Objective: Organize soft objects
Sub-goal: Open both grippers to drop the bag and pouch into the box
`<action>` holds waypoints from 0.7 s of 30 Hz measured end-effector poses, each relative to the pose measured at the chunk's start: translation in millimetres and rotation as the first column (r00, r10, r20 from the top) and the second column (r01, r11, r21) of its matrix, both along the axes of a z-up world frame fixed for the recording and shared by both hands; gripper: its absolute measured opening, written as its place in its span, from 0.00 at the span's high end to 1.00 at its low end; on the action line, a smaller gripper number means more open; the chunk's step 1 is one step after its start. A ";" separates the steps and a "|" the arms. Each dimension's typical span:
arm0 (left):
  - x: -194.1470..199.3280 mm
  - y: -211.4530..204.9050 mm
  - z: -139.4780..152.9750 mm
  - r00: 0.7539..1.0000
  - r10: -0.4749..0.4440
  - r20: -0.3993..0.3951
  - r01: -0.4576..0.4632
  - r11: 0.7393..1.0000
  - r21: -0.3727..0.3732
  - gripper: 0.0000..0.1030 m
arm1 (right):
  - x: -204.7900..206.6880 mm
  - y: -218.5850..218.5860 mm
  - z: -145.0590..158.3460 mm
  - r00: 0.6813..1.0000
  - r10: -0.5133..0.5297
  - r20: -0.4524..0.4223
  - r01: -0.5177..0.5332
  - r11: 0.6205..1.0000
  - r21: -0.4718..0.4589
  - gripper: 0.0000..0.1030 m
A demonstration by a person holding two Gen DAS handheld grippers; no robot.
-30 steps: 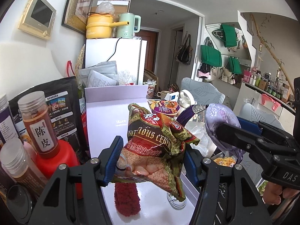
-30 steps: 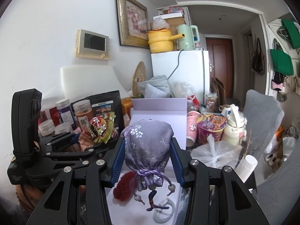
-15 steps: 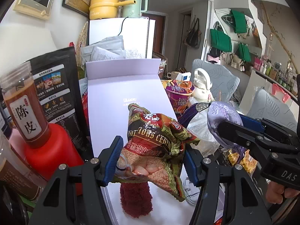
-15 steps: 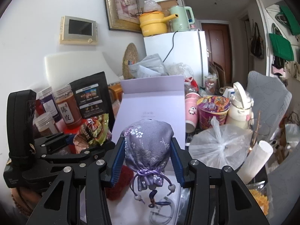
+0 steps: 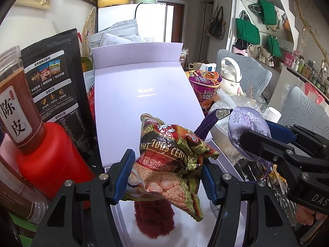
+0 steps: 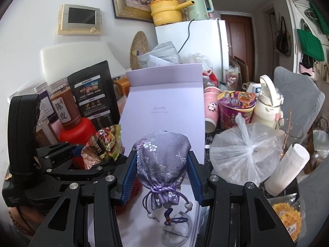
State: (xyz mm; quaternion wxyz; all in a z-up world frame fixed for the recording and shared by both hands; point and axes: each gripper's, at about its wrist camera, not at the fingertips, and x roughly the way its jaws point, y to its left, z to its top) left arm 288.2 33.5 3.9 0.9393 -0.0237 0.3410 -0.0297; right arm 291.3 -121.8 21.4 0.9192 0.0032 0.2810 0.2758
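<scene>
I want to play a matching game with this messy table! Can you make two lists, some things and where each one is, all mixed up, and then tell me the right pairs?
Things:
1. snack bag
2. purple pouch
3. red fuzzy thing
4. yellow pot

Places:
A. on top of the white fridge
B. between the fingers of the right gripper
C. lying in the open white box, under the snack bag
D. between the fingers of the left gripper

Pairs: 1-D, 2-B, 3-C, 4-A
</scene>
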 end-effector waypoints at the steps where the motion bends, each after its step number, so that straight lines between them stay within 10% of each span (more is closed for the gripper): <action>1: 0.4 0.0 0.0 1.000 0.002 -0.001 -0.002 1.000 0.002 0.41 | 0.0 0.1 -0.4 1.000 0.000 0.000 0.000 1.000 0.000 0.54; 7: 9.6 -6.2 -6.5 0.999 0.010 -0.051 -0.007 0.998 0.061 0.40 | 3.2 -1.3 -3.0 1.000 -0.018 -0.019 0.017 1.000 -0.007 0.41; 12: 9.8 -6.5 -9.0 0.998 0.005 -0.059 -0.003 0.999 0.036 0.08 | 6.5 -4.1 -4.2 0.999 -0.040 -0.033 0.039 0.999 -0.022 0.41; 21: 7.8 -0.3 -6.7 0.997 0.036 -0.063 -0.033 0.999 0.042 0.07 | 8.0 -6.4 -4.1 0.997 -0.056 -0.044 0.055 0.998 -0.024 0.41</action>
